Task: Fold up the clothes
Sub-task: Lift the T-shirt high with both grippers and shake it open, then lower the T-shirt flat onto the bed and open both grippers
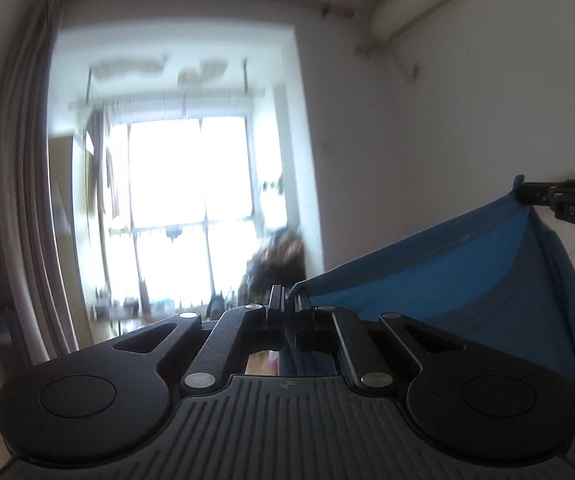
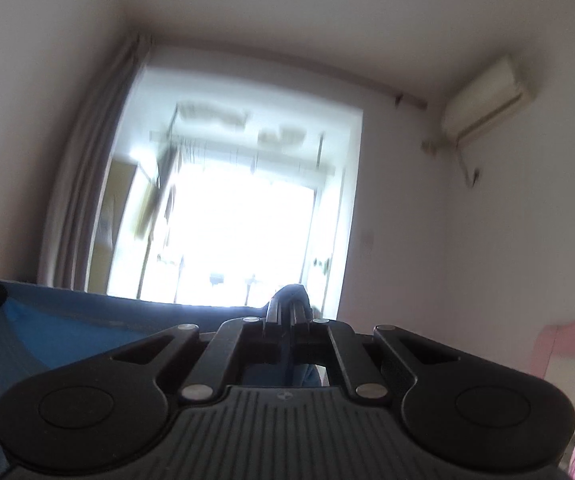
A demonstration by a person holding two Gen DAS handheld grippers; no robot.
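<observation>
I have the left gripper [image 1: 289, 300] with its jaws pinching one top corner of the blue garment [image 1: 487, 280], and the right gripper [image 2: 289, 300] pinching the other, so the cloth hangs stretched between them in the air. Beyond are a bright window [image 1: 187, 208], grey curtain [image 1: 27, 200] and wall air conditioner [image 2: 483, 100].

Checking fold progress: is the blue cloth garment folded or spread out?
Spread: the blue cloth garment hangs stretched between the left gripper and right gripper.
</observation>
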